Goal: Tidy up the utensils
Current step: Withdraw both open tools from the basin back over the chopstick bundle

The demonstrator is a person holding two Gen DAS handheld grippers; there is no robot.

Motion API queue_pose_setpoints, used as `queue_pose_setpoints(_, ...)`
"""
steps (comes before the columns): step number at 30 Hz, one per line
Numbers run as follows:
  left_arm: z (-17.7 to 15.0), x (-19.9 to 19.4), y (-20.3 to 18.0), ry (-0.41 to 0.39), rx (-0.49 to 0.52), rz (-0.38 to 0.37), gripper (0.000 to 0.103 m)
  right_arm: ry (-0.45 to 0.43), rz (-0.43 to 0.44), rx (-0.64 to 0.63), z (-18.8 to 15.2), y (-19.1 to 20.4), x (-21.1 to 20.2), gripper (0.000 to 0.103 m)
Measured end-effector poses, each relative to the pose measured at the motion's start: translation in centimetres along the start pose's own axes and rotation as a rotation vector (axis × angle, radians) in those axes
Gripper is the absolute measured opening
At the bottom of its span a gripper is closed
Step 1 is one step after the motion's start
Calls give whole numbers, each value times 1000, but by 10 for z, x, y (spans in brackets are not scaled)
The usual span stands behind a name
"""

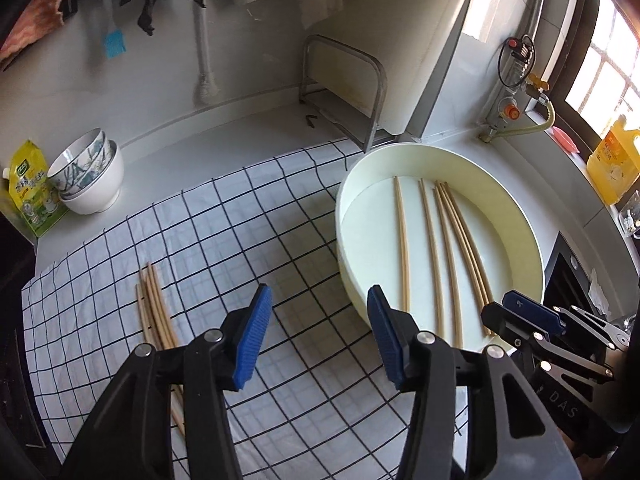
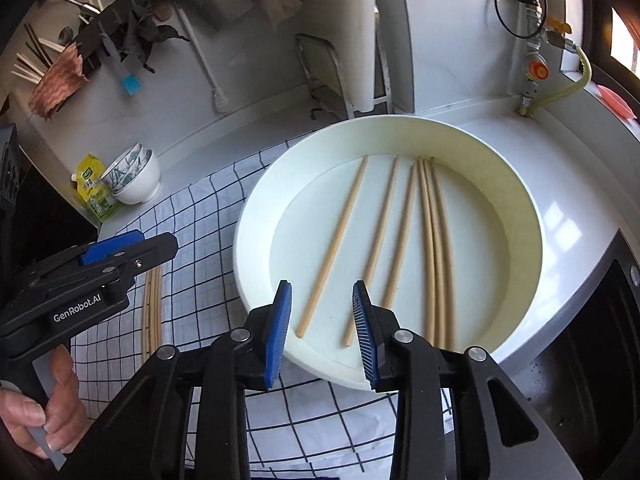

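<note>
We hold both grippers empty above the chopsticks.

On the left, a bundle of pale wooden chopsticks lies on the white black-checked cloth. Our left gripper hovers released over the cloth. Right of it, six more chopsticks lie in the round cream basin, under our unclenched, empty right gripper.

Daylight from the blown-out window at upper right glares off the white tabletop, edges bow and darken with fisheye distortion, hanging items at top slightly soft
</note>
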State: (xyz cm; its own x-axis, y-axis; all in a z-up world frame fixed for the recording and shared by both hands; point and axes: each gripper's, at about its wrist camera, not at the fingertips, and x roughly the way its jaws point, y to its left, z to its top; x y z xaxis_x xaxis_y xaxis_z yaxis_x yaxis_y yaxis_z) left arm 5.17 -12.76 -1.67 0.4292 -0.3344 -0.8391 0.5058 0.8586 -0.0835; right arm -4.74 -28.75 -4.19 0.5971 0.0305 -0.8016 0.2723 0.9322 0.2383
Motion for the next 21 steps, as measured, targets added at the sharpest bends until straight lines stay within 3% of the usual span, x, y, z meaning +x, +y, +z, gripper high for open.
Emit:
queue_pose_setpoints(11,-39,-24,82,-1,-134,92,58,36,79,-140,-11,81,14,41)
queue_pose_setpoints(21,-85,-26,154,33,-269,183,66,132,134,-235,-35,144,57,48)
